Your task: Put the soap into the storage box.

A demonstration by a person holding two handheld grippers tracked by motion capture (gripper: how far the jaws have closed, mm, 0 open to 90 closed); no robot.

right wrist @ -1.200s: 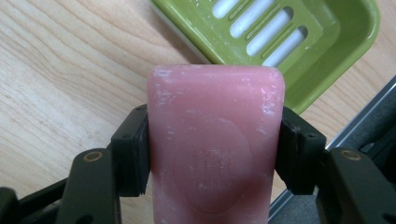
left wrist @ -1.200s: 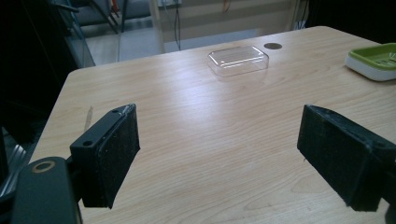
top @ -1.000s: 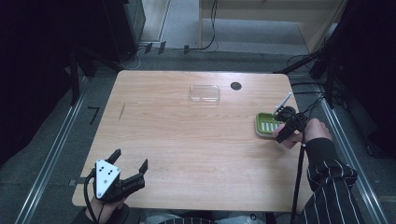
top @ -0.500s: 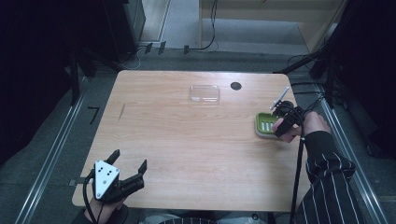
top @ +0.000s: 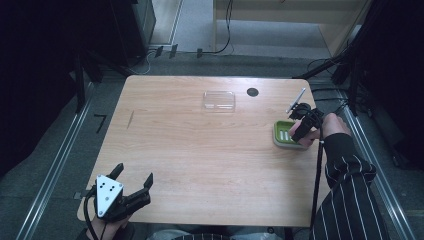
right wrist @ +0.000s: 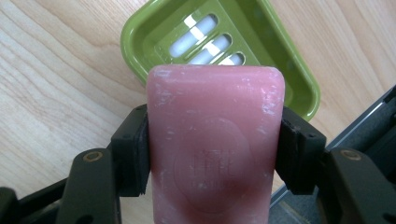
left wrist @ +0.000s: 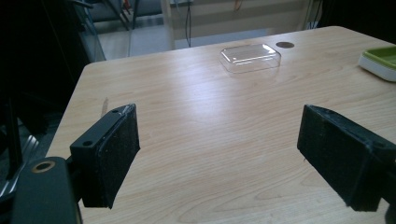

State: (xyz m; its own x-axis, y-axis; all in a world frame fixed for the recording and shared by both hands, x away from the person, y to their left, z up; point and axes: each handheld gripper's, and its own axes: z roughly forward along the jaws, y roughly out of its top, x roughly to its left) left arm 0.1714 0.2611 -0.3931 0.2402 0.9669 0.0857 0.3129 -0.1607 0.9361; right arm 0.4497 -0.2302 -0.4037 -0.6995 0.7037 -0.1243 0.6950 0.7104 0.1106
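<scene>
The right gripper (right wrist: 212, 154) holds a pink bar of soap (right wrist: 215, 140) clamped by its long sides between the two black jaws, and in the right gripper view the bar hangs just over the near rim of the green soap dish (right wrist: 154, 32), whose slotted white insert is bare; compared with the earlier high views, the right hand has drifted a little toward the table's far edge while the dish (top: 281, 134) has stayed put near the right-hand edge, so I judge the soap is either freshly lifted out or being lined up to go in, and it is not yet resting anywhere; the left gripper (top: 132, 192) rests at the near left corner, jaws wide and empty; a clear plastic lid (top: 219, 100) lies well apart on the far side of the table (top: 200, 150), untouched.
</scene>
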